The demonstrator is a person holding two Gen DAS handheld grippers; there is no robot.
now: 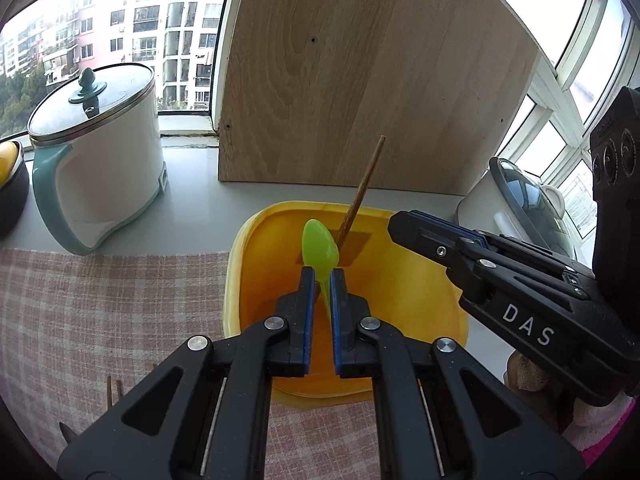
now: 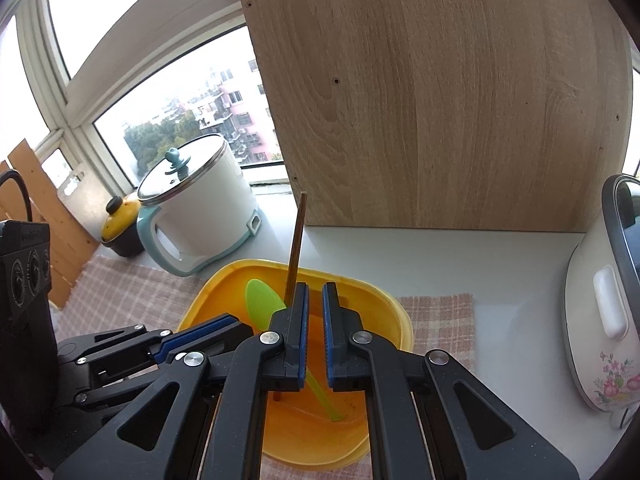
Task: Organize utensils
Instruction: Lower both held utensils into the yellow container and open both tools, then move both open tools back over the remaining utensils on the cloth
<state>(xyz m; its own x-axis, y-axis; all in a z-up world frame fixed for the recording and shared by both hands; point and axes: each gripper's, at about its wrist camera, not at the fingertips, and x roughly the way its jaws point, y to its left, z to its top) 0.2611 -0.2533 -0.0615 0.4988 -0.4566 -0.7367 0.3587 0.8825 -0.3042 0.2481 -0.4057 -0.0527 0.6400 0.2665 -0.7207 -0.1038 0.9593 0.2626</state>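
Spoon (image 1: 320, 246) and chopstick (image 1: 362, 190) in tub (image 1: 400, 280), tub on cloth (image 1: 100, 312), board (image 1: 360, 72) behind, pot (image 1: 100, 152) left

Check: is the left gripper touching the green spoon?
Touching. In the left wrist view the left gripper has its blue pads against both sides of the green spoon handle, over the yellow tub.

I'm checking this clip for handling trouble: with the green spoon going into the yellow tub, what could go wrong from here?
1. The left gripper pinches only the thin handle of the spoon; it could twist or slip when let go.
2. The chopstick leans loosely in the tub; a nudge from the spoon or a gripper could tip it out.
3. The right gripper hangs close over the same tub, so the two grippers could bump.
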